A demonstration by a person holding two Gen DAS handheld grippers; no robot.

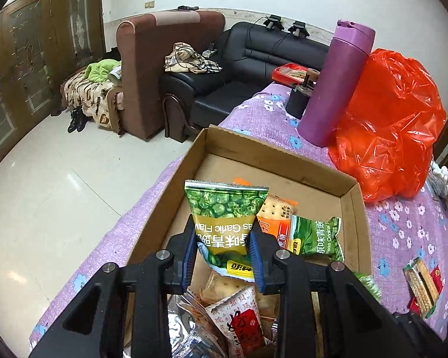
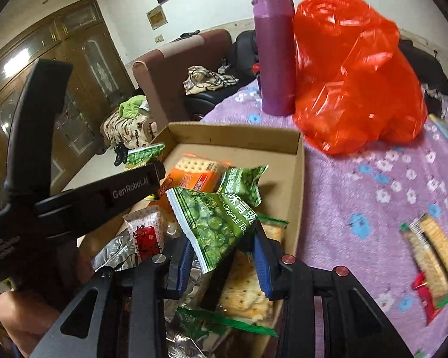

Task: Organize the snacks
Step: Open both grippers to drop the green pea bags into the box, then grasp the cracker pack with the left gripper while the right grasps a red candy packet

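A cardboard box (image 1: 351, 205) on the purple flowered table holds several snack packets. My left gripper (image 1: 224, 253) is shut on a green garlic pea packet (image 1: 224, 217) and holds it above the box. An orange cracker pack (image 1: 276, 214) and another green pea packet (image 1: 316, 235) lie in the box behind it. My right gripper (image 2: 224, 256) is shut on a green original-taste pea packet (image 2: 215, 223) above the same box (image 2: 297, 185). The left gripper's black body (image 2: 83, 200) shows at the left of the right wrist view.
A purple flask (image 1: 337, 83) and a red plastic bag (image 1: 391, 125) stand behind the box. A cracker pack (image 2: 433, 253) lies loose on the cloth to the right. The table's left edge drops to a tiled floor; sofas lie beyond.
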